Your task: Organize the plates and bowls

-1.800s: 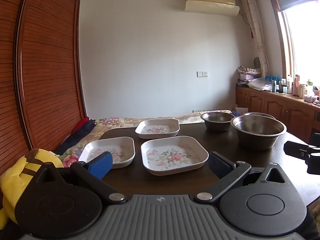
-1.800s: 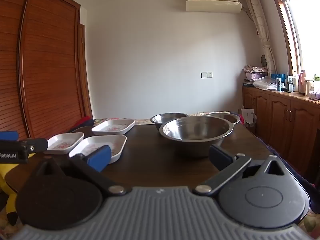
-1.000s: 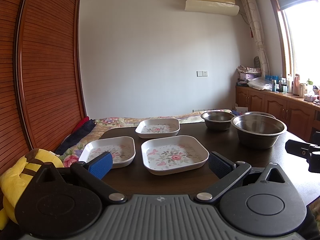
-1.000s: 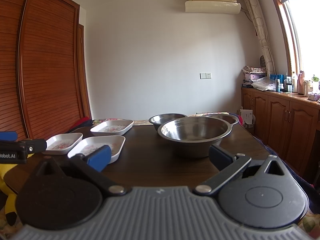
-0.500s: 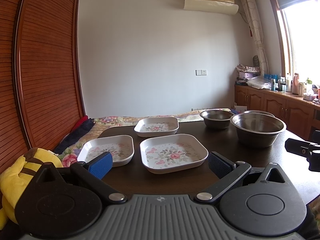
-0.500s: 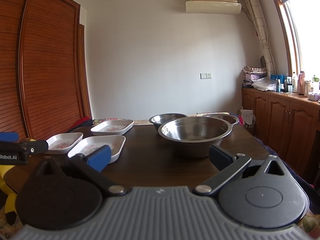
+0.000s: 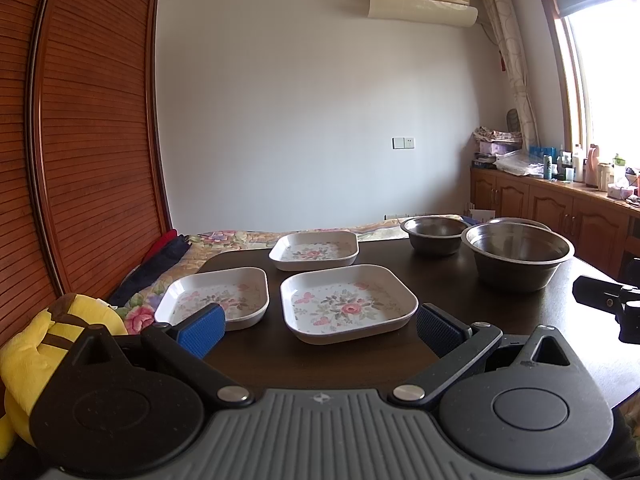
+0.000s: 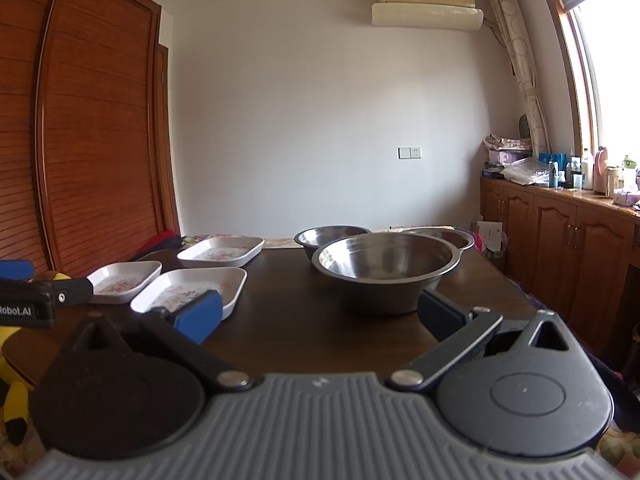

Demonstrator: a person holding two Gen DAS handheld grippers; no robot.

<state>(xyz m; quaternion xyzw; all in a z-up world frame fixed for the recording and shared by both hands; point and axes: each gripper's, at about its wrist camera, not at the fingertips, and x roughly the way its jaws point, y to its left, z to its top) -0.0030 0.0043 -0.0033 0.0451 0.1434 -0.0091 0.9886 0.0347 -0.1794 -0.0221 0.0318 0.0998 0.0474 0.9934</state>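
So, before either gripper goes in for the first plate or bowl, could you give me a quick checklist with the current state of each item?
1. Left gripper open and empty: ok.
2. Right gripper open and empty: ok.
3. Nearest floral plate lined up ahead of the left gripper, nothing resting on it: ok.
4. Large steel bowl ahead of the right gripper, upright and empty: ok.
5. Plates kept apart: the near-left plate and the far plate sit separately, not stacked: ok.
6. Rearmost steel bowl free to lift: cannot tell, mostly hidden behind the large one.
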